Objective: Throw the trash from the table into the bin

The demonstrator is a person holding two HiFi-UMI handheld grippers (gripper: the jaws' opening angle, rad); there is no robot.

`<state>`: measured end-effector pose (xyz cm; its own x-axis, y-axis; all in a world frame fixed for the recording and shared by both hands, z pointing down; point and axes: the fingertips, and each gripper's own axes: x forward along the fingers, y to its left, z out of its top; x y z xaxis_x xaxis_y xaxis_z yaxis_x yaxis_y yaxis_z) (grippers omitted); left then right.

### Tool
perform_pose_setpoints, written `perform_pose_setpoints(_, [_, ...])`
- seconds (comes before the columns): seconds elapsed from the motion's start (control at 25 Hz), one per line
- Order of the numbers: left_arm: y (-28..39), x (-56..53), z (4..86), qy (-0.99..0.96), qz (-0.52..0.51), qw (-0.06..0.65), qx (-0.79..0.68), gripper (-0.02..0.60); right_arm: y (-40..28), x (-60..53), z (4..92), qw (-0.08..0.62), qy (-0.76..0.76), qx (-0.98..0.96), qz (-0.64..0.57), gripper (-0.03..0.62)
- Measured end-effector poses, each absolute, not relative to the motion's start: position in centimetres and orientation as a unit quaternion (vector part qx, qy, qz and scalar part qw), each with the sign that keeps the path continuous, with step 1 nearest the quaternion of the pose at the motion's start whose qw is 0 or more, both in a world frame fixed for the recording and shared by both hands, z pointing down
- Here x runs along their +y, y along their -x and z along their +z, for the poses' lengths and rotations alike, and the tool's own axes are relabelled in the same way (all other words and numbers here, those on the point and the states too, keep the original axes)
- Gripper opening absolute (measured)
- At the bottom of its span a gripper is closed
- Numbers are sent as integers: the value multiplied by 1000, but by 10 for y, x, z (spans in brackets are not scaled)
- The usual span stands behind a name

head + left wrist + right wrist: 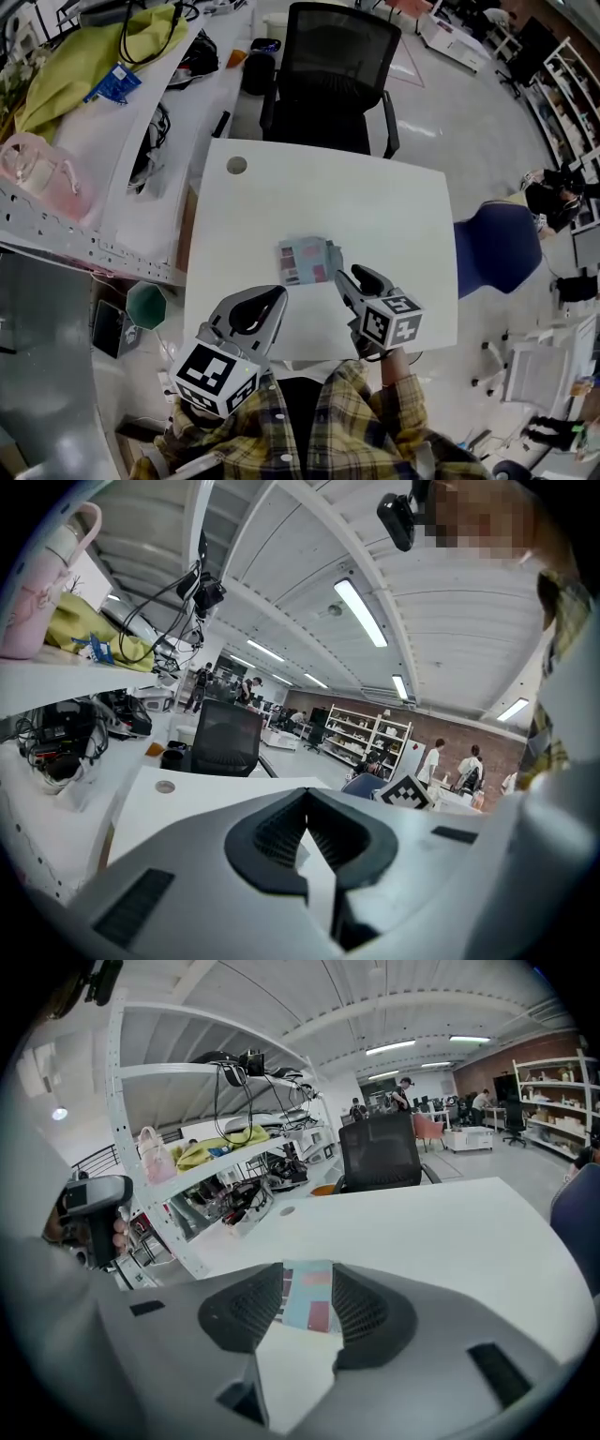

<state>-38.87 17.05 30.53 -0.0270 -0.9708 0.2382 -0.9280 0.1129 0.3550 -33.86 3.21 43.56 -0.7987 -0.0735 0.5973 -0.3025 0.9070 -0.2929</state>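
Observation:
A small flat packet (307, 261) printed in pale blue and pink lies on the white table (375, 206), near its front edge. My right gripper (352, 274) is just right of the packet with its jaws open. In the right gripper view the packet (309, 1302) shows in the gap between the jaws of the right gripper (307, 1274), and the pads do not press on it. My left gripper (279, 294) hovers over the table's front left part, below and left of the packet. Seen from its own camera, the left gripper (306, 799) has its tips meeting, with nothing held.
A teal container (145, 305) stands on the floor left of the table. A black office chair (333, 75) sits at the far side, and a dark blue seat (497, 248) at the right. White shelving (84, 141) with cables and a yellow cloth runs along the left.

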Motion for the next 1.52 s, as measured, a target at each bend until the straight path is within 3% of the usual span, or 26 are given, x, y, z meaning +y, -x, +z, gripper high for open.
perform_pose_setpoints(0.28, [395,189,322,-639,-38,235,-731,8,337,21,472,318,-114,-917,212,181])
perform_pose_setpoints(1.08, [378,206,371,-617,-28,311,-722,8,340,19,547,395,-113,-889,203,187])
perform_pose_setpoints(1.12, [379,206,371,-616,-29,311,-723,8,341,20,548,399,-114,-888,197,174])
perform_pose_setpoints(1.2, [380,207,370,-614,-31,311,-724,8,343,21,547,401,-115,-890,184,88])
perform_pose_setpoints(1.32, [382,208,369,-613,-33,309,-726,8,347,24,541,389,-110,-895,188,33])
perform_pose_setpoints(1.52, [385,208,367,-618,-32,302,-725,8,351,33,530,376,-99,-897,209,2])
